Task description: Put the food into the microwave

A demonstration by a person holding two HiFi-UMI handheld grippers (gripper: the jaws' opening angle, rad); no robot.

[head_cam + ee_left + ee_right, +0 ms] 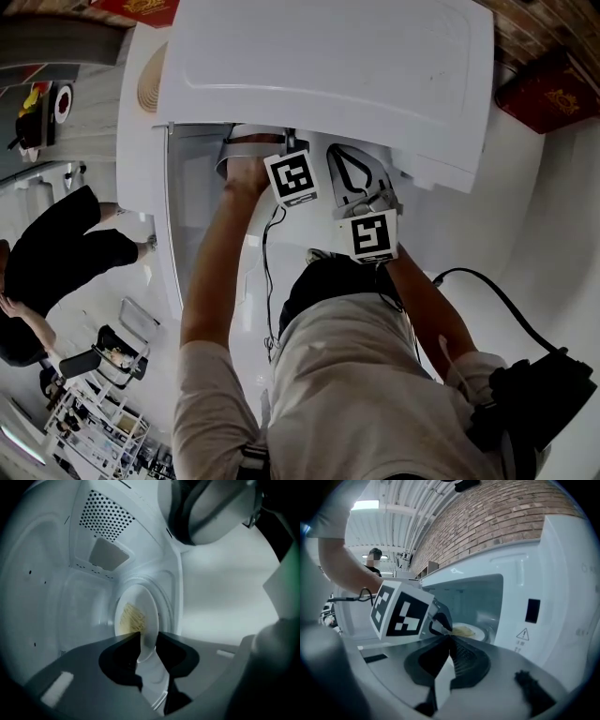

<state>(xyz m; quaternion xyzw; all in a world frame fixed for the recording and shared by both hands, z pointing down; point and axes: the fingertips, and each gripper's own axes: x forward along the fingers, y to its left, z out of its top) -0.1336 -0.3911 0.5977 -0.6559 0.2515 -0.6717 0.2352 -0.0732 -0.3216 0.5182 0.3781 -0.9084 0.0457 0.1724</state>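
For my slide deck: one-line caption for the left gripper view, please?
Left gripper, jaws apart, astride the rim of a plate of food inside the microwave.

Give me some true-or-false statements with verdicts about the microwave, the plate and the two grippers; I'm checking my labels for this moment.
1. The plate lies inside the microwave. True.
2. The microwave is closed. False: it stands open, and the left gripper reaches into it.
3. The right gripper holds the plate. False: its jaws are together on nothing, outside the microwave.
4. The left gripper's jaws stand apart at the plate's rim. True.
5. The plate is bare. False: yellowish food lies on it.
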